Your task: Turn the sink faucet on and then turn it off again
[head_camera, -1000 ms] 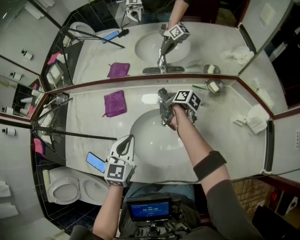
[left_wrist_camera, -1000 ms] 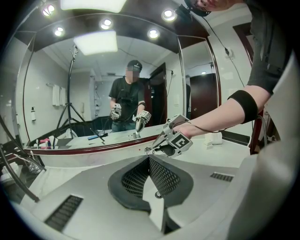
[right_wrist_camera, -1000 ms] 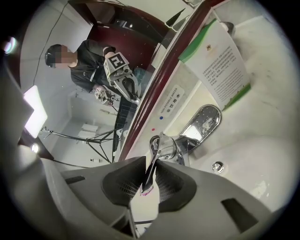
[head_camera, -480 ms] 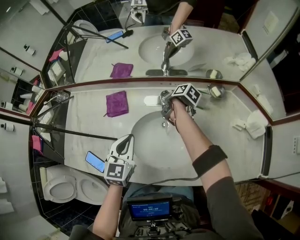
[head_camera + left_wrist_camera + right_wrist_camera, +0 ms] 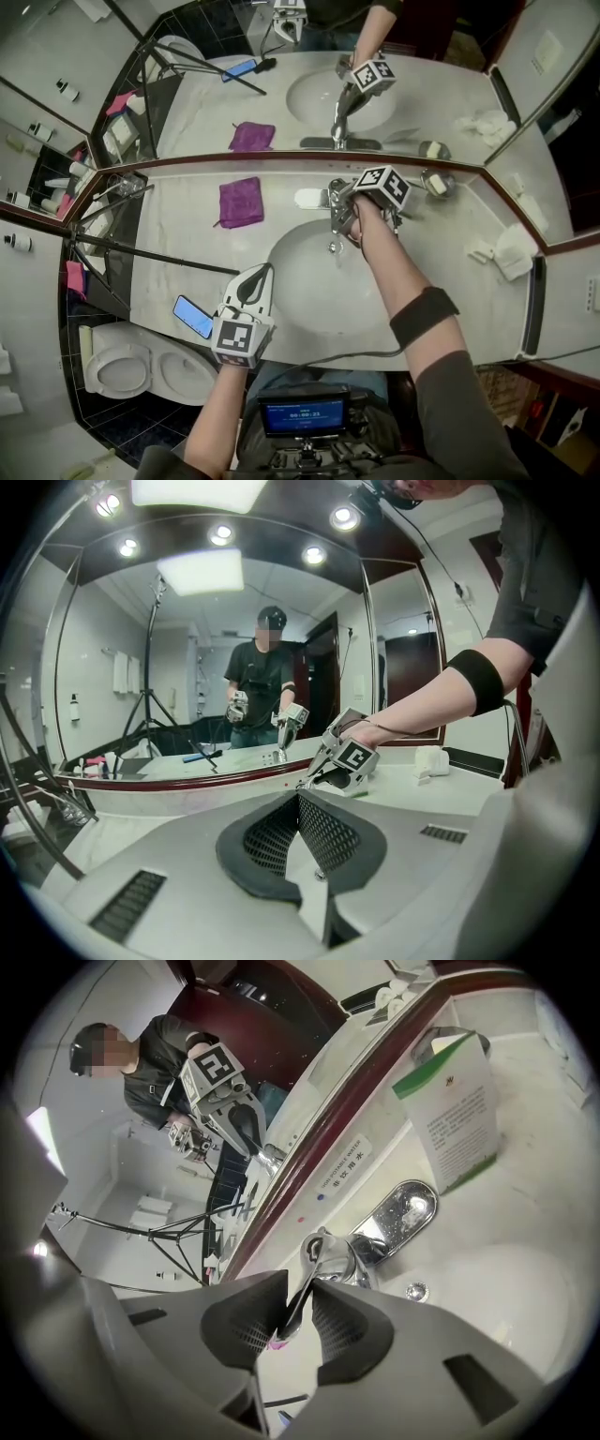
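Observation:
The chrome faucet (image 5: 332, 208) stands at the back of the white sink basin (image 5: 300, 272). My right gripper (image 5: 345, 216) is at the faucet, reaching down from the right. In the right gripper view the thin faucet lever (image 5: 307, 1283) runs between the jaws of the right gripper (image 5: 298, 1314), which are opening, and a small gap shows beside the lever. No water stream is visible. My left gripper (image 5: 260, 274) hovers over the counter's front edge, left of the basin. In its own view the left gripper (image 5: 300, 797) is shut on nothing.
A purple cloth (image 5: 242, 202) lies left of the faucet. A phone (image 5: 192, 317) sits by the front edge. A soap dish (image 5: 437, 183) and white towel (image 5: 514, 251) lie at right. A tripod leg (image 5: 159, 258) crosses the counter's left. A sign card (image 5: 459, 1119) stands near the mirror.
The right gripper has stayed at the faucet, tilted a little, and its jaws have spread. The left gripper has kept its place.

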The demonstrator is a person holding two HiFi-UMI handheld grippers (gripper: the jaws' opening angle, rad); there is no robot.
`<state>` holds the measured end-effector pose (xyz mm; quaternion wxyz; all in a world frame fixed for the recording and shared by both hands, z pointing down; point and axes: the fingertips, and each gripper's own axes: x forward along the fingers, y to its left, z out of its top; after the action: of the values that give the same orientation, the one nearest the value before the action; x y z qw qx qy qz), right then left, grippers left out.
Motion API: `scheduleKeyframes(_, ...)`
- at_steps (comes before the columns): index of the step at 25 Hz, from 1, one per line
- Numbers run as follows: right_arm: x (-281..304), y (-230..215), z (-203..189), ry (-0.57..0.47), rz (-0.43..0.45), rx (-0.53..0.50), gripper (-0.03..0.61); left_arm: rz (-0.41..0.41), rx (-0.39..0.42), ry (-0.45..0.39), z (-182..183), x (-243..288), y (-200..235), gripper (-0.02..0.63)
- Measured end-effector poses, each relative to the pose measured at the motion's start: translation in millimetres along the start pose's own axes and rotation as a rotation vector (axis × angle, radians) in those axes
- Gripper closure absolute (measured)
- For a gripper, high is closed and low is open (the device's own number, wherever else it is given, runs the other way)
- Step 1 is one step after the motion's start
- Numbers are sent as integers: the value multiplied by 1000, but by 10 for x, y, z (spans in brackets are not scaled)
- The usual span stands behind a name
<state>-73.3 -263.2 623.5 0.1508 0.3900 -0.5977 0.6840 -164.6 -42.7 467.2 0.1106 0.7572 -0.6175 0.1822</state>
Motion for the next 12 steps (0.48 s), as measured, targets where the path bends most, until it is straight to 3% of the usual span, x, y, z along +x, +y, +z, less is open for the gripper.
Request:
scheduleKeyframes(4, -20, 15, 5, -14, 12, -20, 464, 11, -5, -13, 85, -76, -31, 614)
scheduleKeyframes(12, -294, 19, -16, -44, -24, -243, 479, 46, -51, -43, 199, -333, 2, 614)
